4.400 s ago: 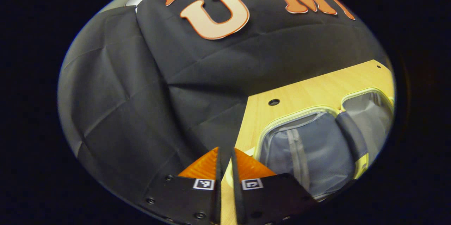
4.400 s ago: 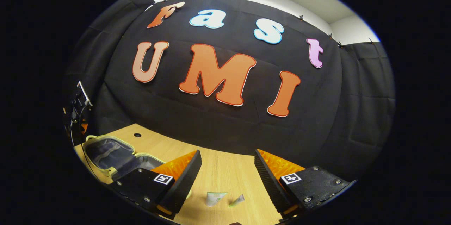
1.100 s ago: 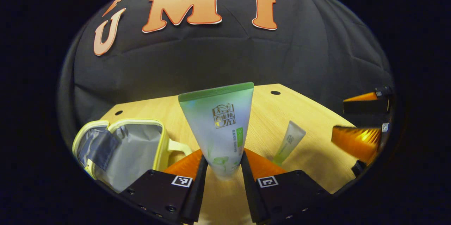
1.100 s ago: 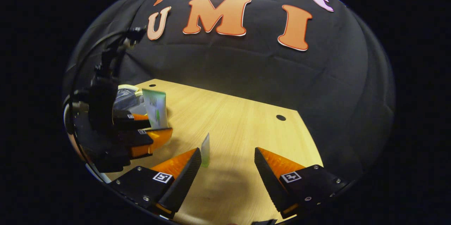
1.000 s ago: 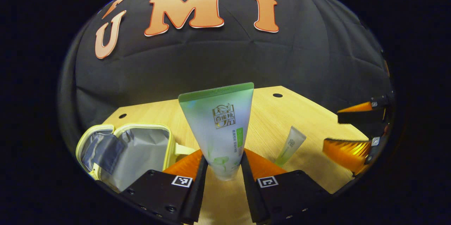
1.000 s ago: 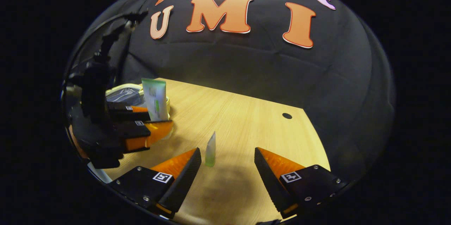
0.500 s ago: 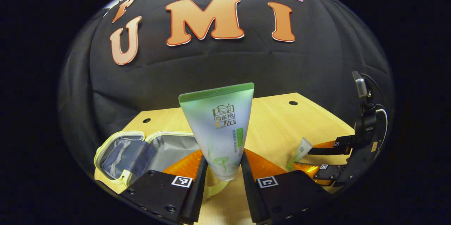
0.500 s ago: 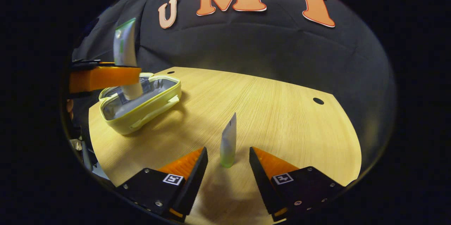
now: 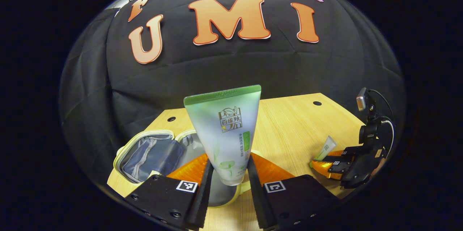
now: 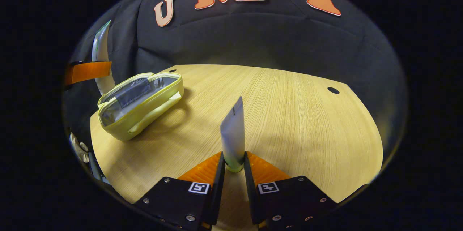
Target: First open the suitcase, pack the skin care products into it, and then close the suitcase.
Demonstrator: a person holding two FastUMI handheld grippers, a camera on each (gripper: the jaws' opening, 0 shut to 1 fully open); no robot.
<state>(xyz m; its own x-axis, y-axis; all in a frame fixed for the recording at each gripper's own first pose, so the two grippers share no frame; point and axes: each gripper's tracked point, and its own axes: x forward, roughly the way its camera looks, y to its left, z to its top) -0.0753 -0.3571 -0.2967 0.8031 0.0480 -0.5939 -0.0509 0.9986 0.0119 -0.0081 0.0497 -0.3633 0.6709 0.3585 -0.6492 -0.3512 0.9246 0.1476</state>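
Black gripper [image 9: 229, 187] bodies, orange ribbed fingers [image 10: 202, 169], square markers, silver screws

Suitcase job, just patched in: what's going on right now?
The yellow suitcase lies open on the wooden table. The left gripper has its jaws shut on the large green tube, held upright above the table near the suitcase. The right gripper has its jaws closed on the small tube, low over the table, well apart from the suitcase. Neither tube is in the suitcase yet.
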